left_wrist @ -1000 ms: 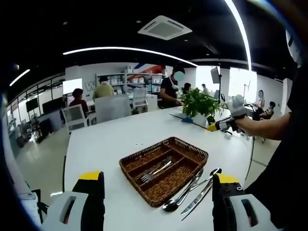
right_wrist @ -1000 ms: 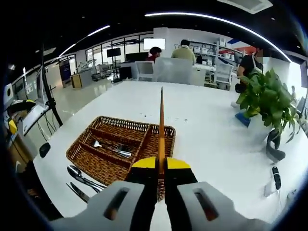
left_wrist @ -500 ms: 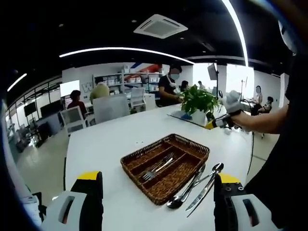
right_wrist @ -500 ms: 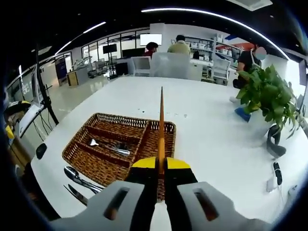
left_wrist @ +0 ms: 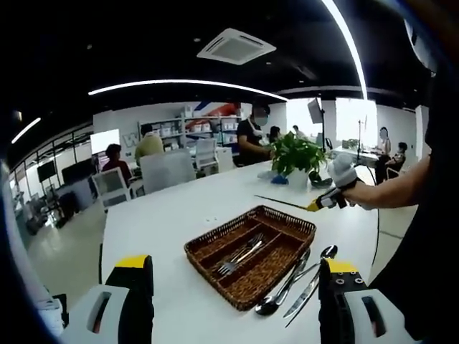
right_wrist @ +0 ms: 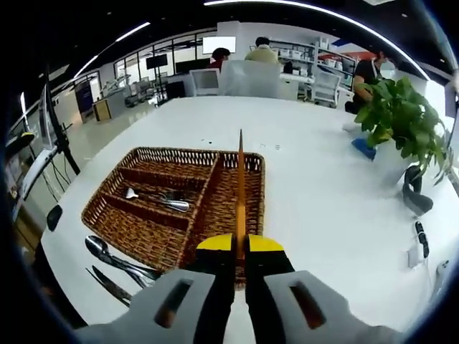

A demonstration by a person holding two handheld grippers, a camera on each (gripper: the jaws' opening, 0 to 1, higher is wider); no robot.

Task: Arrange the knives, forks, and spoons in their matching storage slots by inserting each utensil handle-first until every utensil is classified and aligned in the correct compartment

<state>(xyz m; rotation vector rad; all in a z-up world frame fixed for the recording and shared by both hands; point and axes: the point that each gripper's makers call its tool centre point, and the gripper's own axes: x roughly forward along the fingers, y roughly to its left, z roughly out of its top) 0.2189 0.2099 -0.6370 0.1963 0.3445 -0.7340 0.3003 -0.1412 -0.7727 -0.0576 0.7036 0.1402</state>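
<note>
My left tongs (left_wrist: 233, 287) stand wide apart, holding nothing, above the near table (left_wrist: 158, 222) edge. My right tongs (right_wrist: 240, 247) are clamped on a knife (right_wrist: 240, 183), its blade pointing over the wicker tray (right_wrist: 143, 222). Forks (right_wrist: 161, 203) lie in one tray slot, a spoon (right_wrist: 118, 260) and another knife (right_wrist: 111, 285) on the table just beside the tray, and a potted plant (right_wrist: 401, 125) stands far right.

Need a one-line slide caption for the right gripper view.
Right gripper holds a knife above the wicker tray.
</note>
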